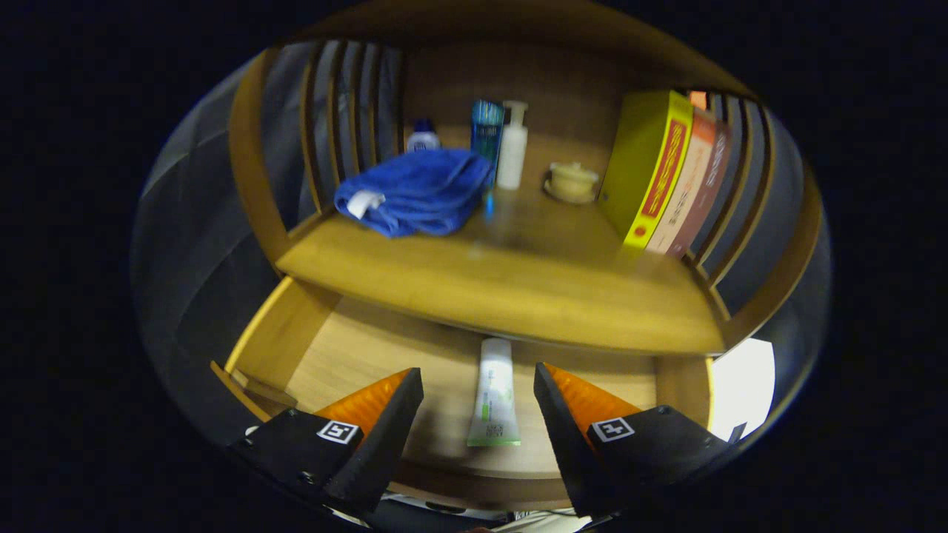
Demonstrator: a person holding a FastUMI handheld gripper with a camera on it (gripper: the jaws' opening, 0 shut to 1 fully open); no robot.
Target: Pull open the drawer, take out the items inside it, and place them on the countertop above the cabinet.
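I am holding the claw (478,385) spread wide above the pulled-out drawer (274,337), gripping nothing. Between its fingers, slightly ahead, a tube (494,392) is lying flat on the drawer floor, its cap pointing away from me. Beyond it the bench (518,289) is carrying a blue towel (415,192), bottles (511,144), a small lidded jar (572,181) and upright books (666,178). By my judgement the drawer is done; the tube is awaiting pickup and placement above.
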